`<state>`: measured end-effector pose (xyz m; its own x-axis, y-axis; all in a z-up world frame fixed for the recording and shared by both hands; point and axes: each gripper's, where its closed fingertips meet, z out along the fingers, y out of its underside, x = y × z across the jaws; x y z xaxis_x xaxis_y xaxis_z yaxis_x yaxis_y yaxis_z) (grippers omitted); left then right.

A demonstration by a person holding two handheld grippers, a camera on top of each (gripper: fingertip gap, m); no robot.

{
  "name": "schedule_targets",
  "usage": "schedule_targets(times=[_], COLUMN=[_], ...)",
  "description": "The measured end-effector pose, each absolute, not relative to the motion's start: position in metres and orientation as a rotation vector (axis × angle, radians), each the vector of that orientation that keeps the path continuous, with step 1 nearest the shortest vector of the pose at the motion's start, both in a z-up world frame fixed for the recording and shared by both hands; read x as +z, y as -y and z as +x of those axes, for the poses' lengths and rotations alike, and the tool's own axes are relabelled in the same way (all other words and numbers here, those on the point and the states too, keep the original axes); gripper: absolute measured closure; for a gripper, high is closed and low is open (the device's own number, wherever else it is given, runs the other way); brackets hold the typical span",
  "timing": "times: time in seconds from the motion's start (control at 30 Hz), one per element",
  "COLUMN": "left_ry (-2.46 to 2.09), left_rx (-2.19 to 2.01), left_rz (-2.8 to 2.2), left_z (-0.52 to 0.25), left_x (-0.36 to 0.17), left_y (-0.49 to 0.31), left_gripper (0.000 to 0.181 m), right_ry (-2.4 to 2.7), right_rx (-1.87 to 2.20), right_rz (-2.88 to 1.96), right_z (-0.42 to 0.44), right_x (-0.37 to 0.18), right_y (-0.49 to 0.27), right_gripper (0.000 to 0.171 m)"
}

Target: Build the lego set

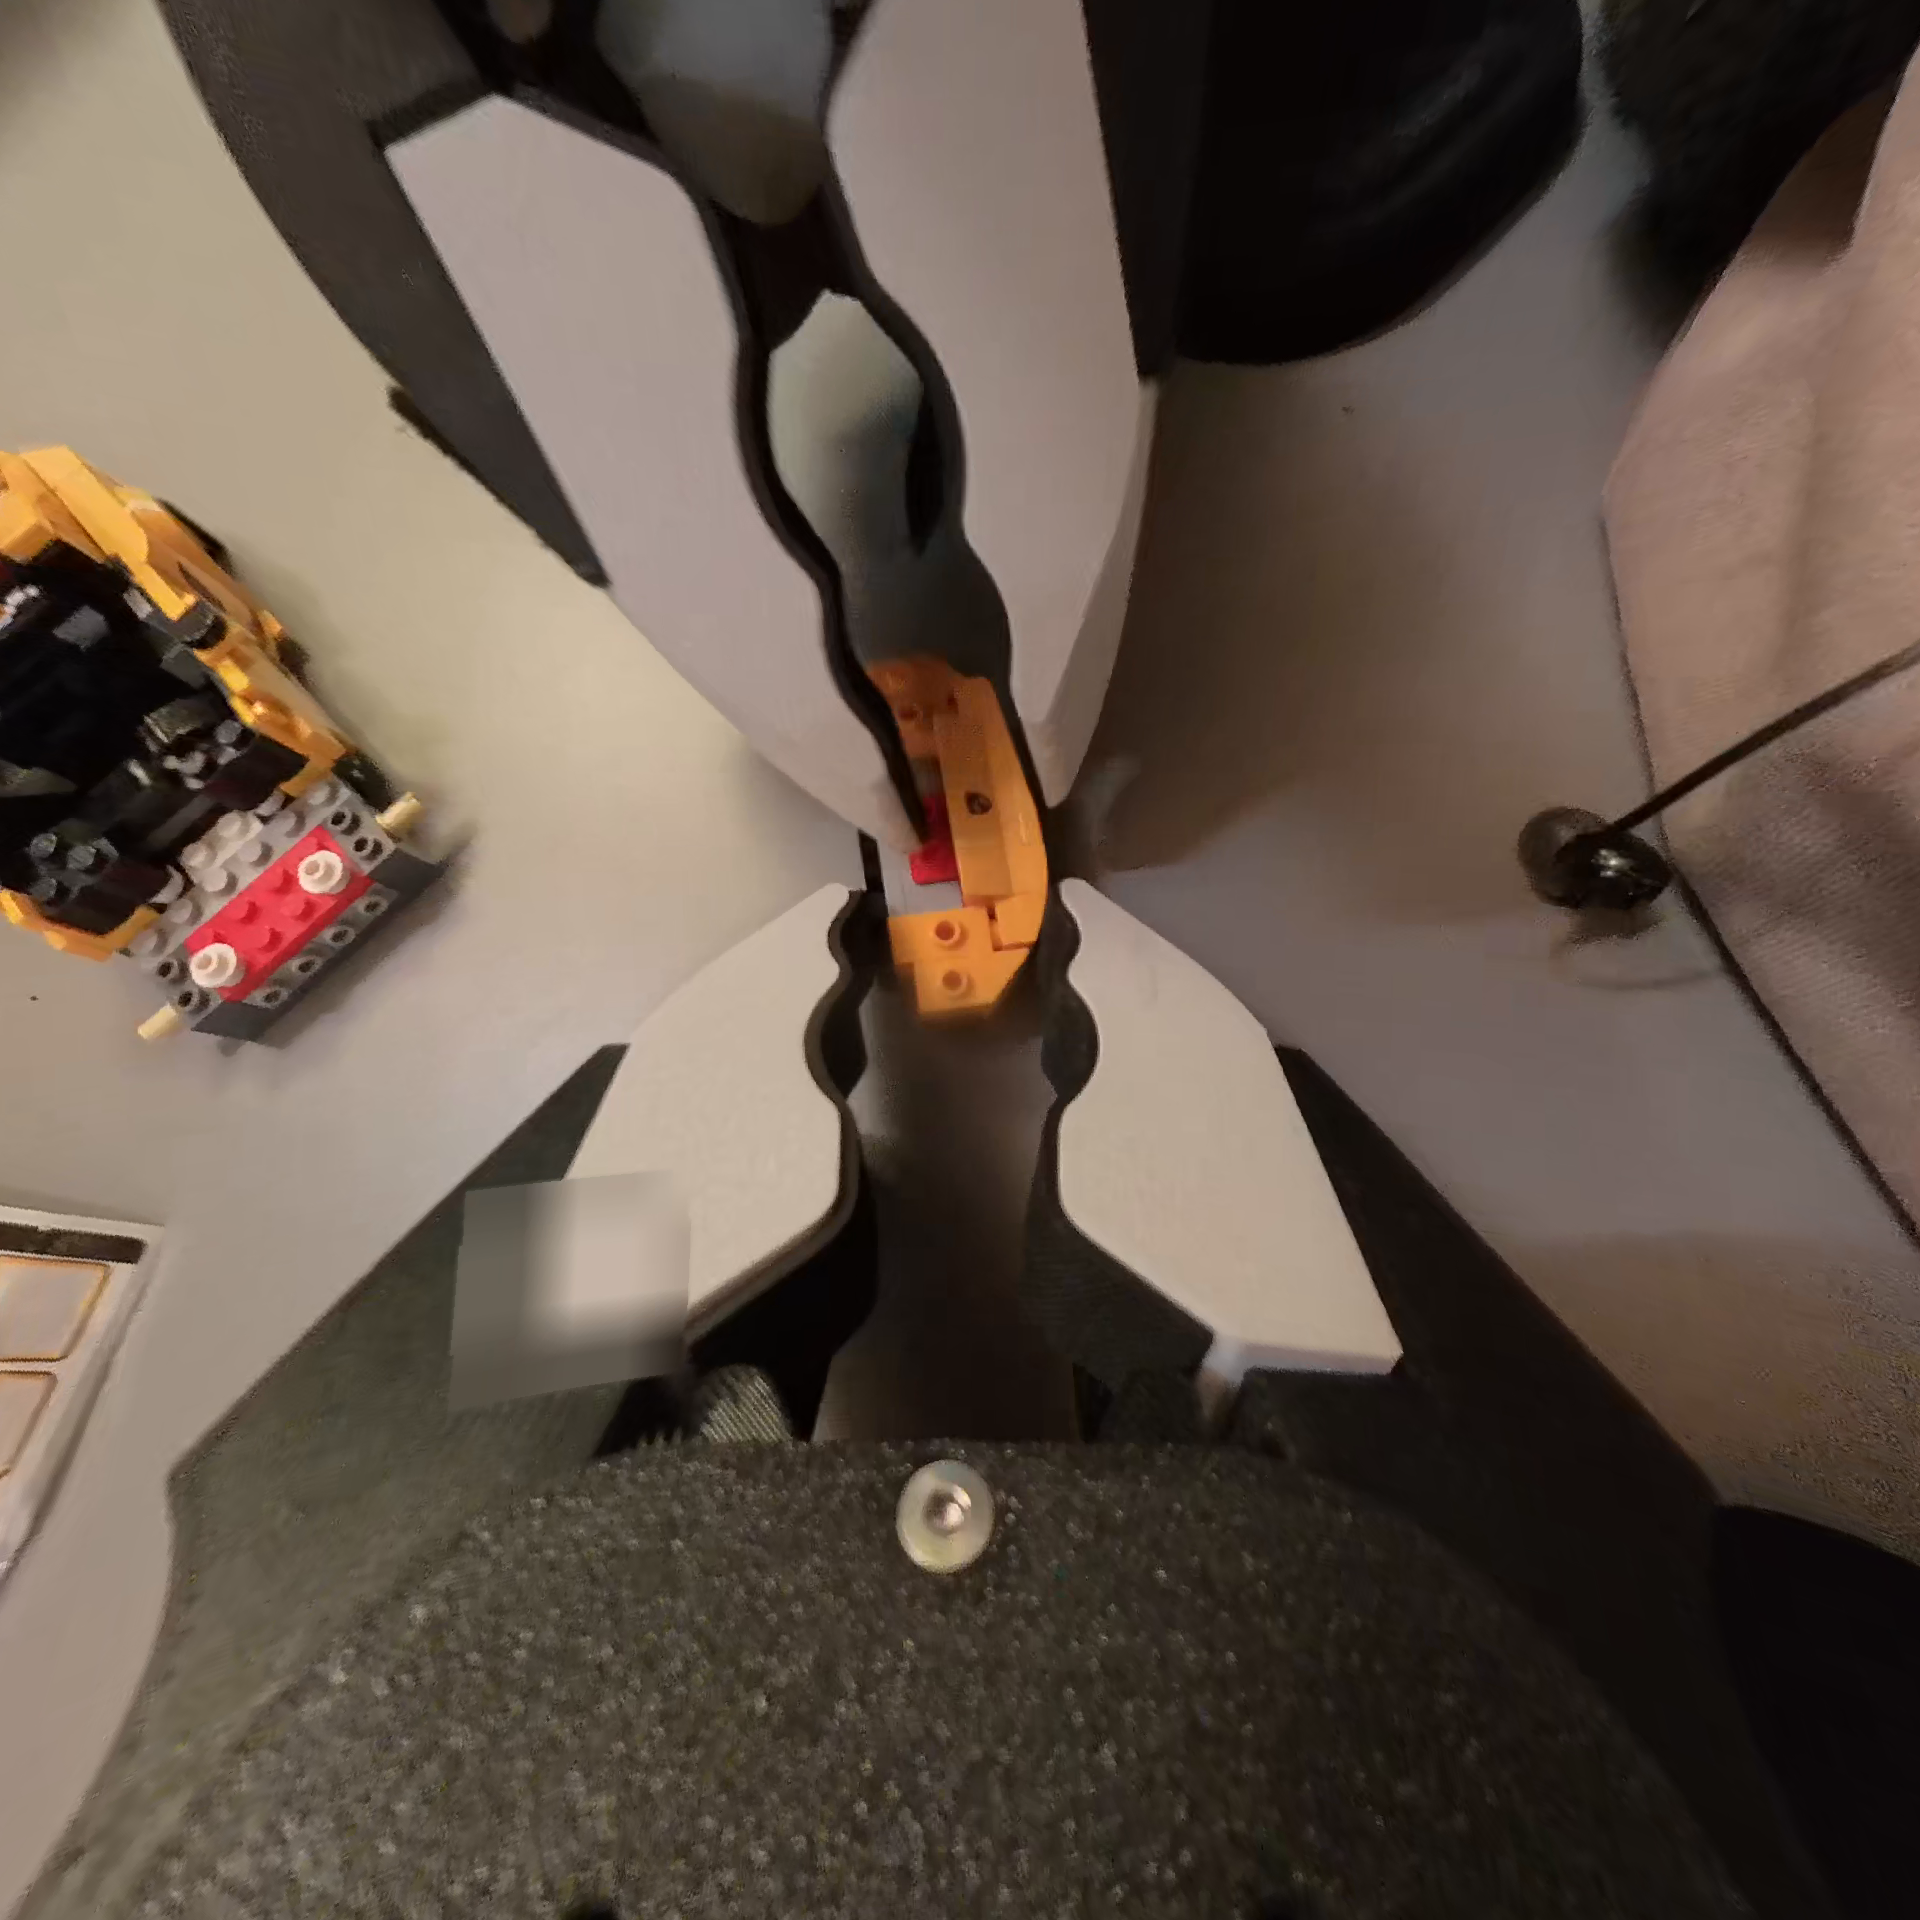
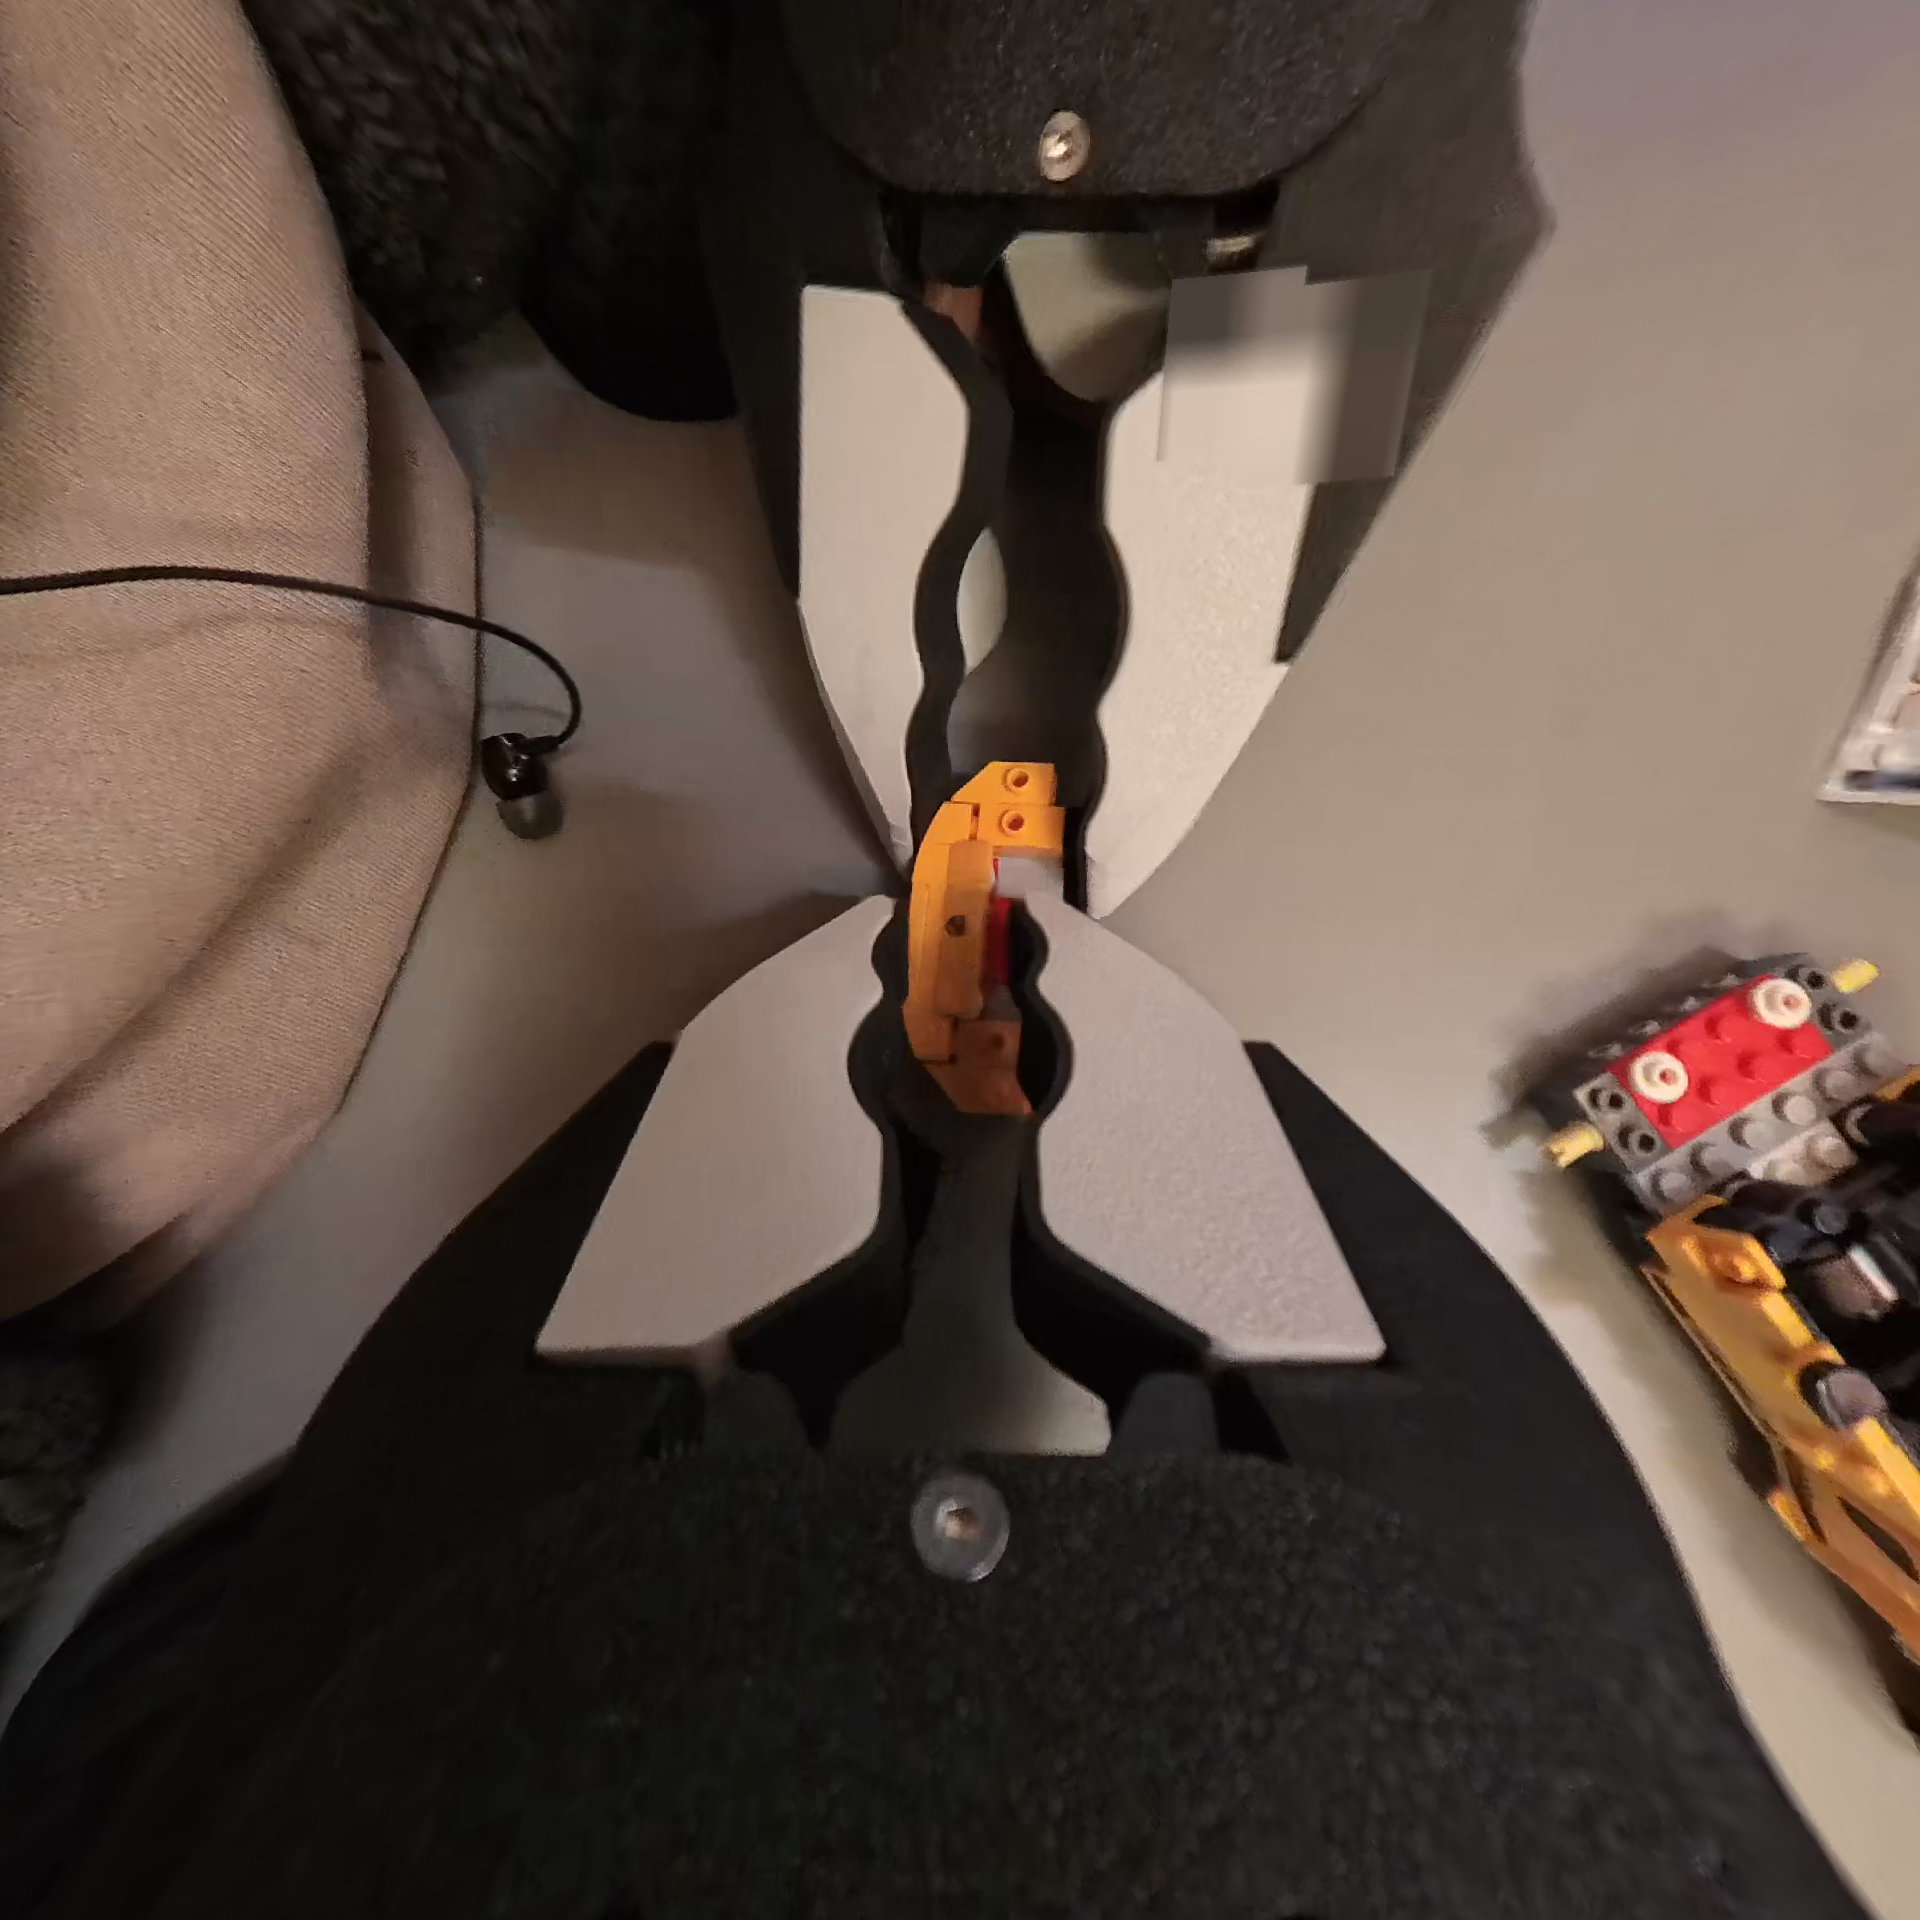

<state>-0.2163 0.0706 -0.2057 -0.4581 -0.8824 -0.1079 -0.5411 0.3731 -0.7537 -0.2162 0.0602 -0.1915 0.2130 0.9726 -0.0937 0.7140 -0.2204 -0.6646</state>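
Item 1, orange sub-assembly (image 1: 961,862): curved orange lego piece w/ red and grey bits inside, sitting mid-air above table (image 1: 623,644), pinched from both ends. My left gripper (image 1: 951,940) is clamping its near end; my right gripper (image 2: 961,1023) is clamping the other end, jaws closed tight on it. Tips of both grippers are meeting nose to nose.

Item 2, lego car (image 1: 156,748): part-built, orange/black body, grey plate w/ red plate and two white round studs on top. Resting on table, well apart from grippers; left side in left wrist view, right side in right wrist view.

Item 3, earbud (image 1: 1590,857): black, on thin black cable, lying on table beside beige fabric (image 1: 1787,623).

Writing: none readable on any piece; blurred patch is covering one finger of left gripper.

View diffs: left wrist view only is showing flat tan-panelled item (image 1: 52,1340) at lower left edge, kind unclear. Right wrist view only is showing corner of printed sheet (image 2: 1886,727) at right edge, plus dark knit fabric (image 2: 468,156) at top left.
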Motion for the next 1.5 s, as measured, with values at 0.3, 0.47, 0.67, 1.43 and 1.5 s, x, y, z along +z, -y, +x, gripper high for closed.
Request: schedule_targets(times=[0.3, 0.47, 0.67, 1.43, 1.5], left_ry=[-2.133, -2.121, -2.109, -2.153, -2.152], left_rx=[-0.699, -0.555, -0.466, -0.925, -0.919], left_rz=[-1.016, -0.846, -0.737, -1.262, -1.258], left_z=[-0.215, -0.213, -0.213, -0.215, -0.215], left_x=[-0.202, -0.199, -0.197, -0.206, -0.206], left_y=[-0.068, -0.067, -0.066, -0.059, -0.059], left_gripper=[0.149, 0.149, 0.149, 0.15, 0.15], right_ry=[1.38, 1.442, 1.47, 1.55, 1.545], right_rx=[0.867, 0.818, 0.808, 0.358, 0.355], right_rz=[-2.192, -2.199, -2.182, -1.913, -1.914], right_z=[-0.2, -0.208, -0.213, -0.213, -0.213], right_x=[-0.197, -0.204, -0.206, -0.207, -0.207], right_y=[-0.06, -0.057, -0.053, -0.06, -0.058], right_gripper=[0.12, 0.126, 0.136, 0.137, 0.137])
